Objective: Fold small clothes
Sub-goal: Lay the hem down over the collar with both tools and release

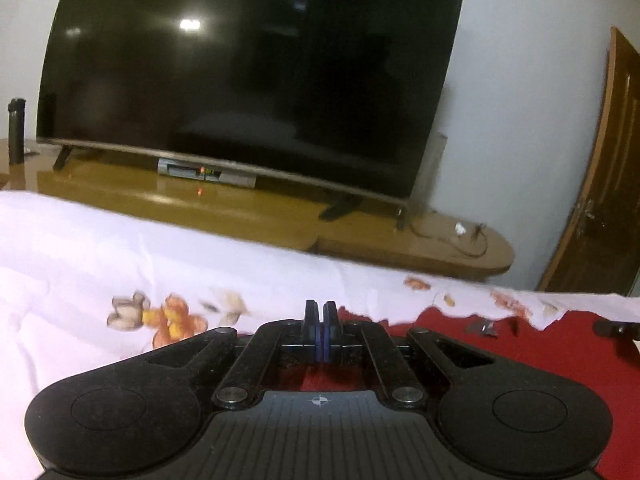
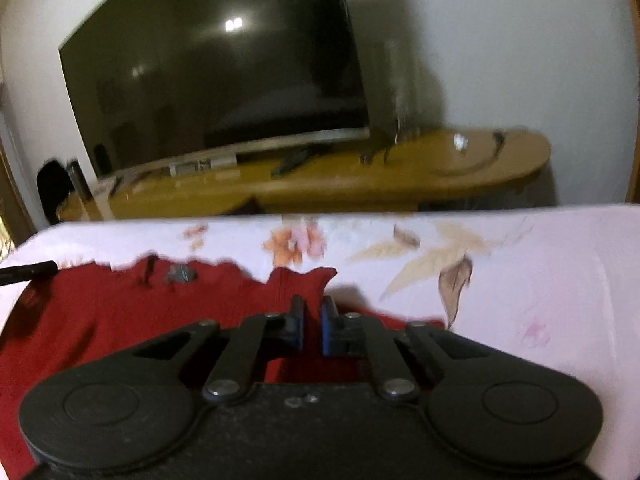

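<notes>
The left gripper (image 1: 321, 312) is closed with nothing between its pads. The right gripper (image 2: 313, 312) is showing a narrow, empty gap. Both are hovering over the red garment (image 2: 120, 312), which is lying on the floral sheet (image 2: 540, 280). I would pinch an edge cleanly before lifting.

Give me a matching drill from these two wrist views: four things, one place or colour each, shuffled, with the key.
Things:
1. garment
2. bedsheet
3. television
4. door

Descriptions:
A. pale, printed with flowers and leaves
B. dark screen, standing on the wooden cabinet
C. red, spread on the bed
D. brown wood, at the right edge of the left wrist view

Pairs: 1-C, 2-A, 3-B, 4-D
</notes>
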Available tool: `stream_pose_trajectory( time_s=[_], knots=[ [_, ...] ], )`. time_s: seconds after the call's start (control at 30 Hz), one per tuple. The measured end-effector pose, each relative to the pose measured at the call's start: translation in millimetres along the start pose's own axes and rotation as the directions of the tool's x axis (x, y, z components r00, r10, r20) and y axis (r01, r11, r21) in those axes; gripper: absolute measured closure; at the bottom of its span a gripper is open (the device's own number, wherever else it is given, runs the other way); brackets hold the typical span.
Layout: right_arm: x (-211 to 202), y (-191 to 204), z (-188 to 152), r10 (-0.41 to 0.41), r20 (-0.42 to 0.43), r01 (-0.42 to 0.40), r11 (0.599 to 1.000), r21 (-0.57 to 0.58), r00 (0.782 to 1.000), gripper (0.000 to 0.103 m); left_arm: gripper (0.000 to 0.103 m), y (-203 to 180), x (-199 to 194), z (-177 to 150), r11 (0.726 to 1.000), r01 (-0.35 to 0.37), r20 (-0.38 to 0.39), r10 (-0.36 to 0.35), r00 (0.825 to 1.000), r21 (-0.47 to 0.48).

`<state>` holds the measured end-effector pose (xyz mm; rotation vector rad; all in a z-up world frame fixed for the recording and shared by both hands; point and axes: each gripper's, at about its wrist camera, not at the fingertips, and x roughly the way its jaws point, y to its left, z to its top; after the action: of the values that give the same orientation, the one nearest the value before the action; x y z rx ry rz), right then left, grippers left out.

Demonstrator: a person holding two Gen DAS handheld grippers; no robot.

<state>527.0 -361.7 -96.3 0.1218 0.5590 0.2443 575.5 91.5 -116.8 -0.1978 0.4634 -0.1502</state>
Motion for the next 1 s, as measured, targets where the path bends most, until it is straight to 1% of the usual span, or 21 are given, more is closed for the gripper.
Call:
stream_pose_trajectory(
  time_s=[0.1,0.23,0.3,0.33,0.37,0.4,0.43,0.47,0.53,0.57,0.6,0.63,0.7,0.73,0.77,0.8,0.83,0.87,0.93,0.97,1.0],
  knots=[
    [-9,3,7,0.005,0.056,-0.005,1.000,-0.012,0.998,0.095,0.102,2,1,2,1.000,0.011,0.021,-0.011,1.000,-0.013],
    [-11,2,17,0.003,0.100,-0.002,1.000,-0.009,0.995,0.095,0.102,6,-1,7,0.999,0.010,0.088,-0.006,0.996,-0.043],
    [-6,-3,16,-0.011,0.103,0.011,1.000,0.006,0.995,0.095,0.102,5,6,4,0.999,-0.016,0.077,0.018,0.997,-0.034],
    [-2,-6,15,-0.021,0.094,0.019,1.000,0.016,0.995,0.095,0.102,4,16,0,0.999,-0.046,0.033,0.046,0.998,-0.013],
    [6,-9,11,-0.042,0.071,0.041,0.999,0.025,0.997,0.095,0.102,4,28,-3,0.997,-0.071,-0.040,0.071,0.997,-0.014],
    [17,-12,7,-0.073,0.028,0.073,0.997,0.031,0.997,0.095,0.102,5,40,-2,0.995,-0.098,-0.119,0.094,0.988,-0.024],
    [28,-14,1,-0.108,-0.027,0.109,0.994,0.031,0.994,0.095,0.102,6,50,-1,0.991,-0.132,-0.172,0.126,0.977,-0.022],
    [40,-18,-4,-0.135,-0.083,0.138,0.990,0.034,0.987,0.095,0.102,6,54,0,0.989,-0.148,-0.188,0.142,0.972,-0.015],
    [39,-20,-2,-0.132,-0.070,0.136,0.989,0.055,0.989,0.092,0.102,3,58,1,0.988,-0.153,-0.208,0.151,0.966,0.009],
    [39,-20,-1,-0.144,-0.073,0.148,0.988,0.049,0.987,0.093,0.102,3,58,2,0.988,-0.152,-0.210,0.151,0.966,0.011],
    [40,-20,-1,-0.146,-0.078,0.149,0.988,0.042,0.986,0.091,0.102,4,56,3,0.989,-0.147,-0.208,0.144,0.967,0.002],
    [38,-19,-1,-0.141,-0.079,0.145,0.989,0.040,0.987,0.086,0.102,7,50,5,0.989,-0.145,-0.186,0.139,0.973,-0.017],
    [23,-16,3,-0.161,-0.033,0.162,0.986,0.032,0.986,0.078,0.102,8,30,10,0.987,-0.158,-0.114,0.153,0.982,-0.041],
    [14,-12,4,-0.160,-0.004,0.160,0.987,0.027,0.987,0.078,0.102,7,18,13,0.987,-0.154,-0.078,0.150,0.986,-0.047],
    [5,-7,7,-0.141,0.016,0.141,0.990,0.019,0.990,0.078,0.102,2,10,15,0.990,-0.138,-0.053,0.136,0.989,-0.038],
    [-2,-1,10,-0.114,0.025,0.113,0.993,0.015,0.993,0.078,0.102,-9,1,16,0.995,-0.099,-0.033,0.098,0.995,-0.015],
    [-6,7,11,-0.070,0.025,0.070,0.997,0.011,0.997,0.078,0.102,-24,-2,16,0.998,-0.051,-0.033,0.052,0.998,0.026],
    [-4,18,12,-0.009,0.009,0.009,1.000,-0.005,1.000,0.078,0.102,-41,-2,14,0.997,-0.002,-0.054,0.006,0.999,0.081],
    [9,49,9,0.067,-0.041,-0.069,0.995,-0.066,0.997,0.078,0.102,-84,5,4,0.973,0.106,-0.111,-0.085,0.990,0.205],
    [18,68,6,0.094,-0.064,-0.101,0.989,-0.107,0.994,0.079,0.101,-98,9,-1,0.960,0.140,-0.135,-0.110,0.985,0.243],
    [27,84,3,0.104,-0.087,-0.116,0.983,-0.144,0.991,0.079,0.101,-108,15,-6,0.951,0.156,-0.160,-0.116,0.980,0.267]
  ],
)
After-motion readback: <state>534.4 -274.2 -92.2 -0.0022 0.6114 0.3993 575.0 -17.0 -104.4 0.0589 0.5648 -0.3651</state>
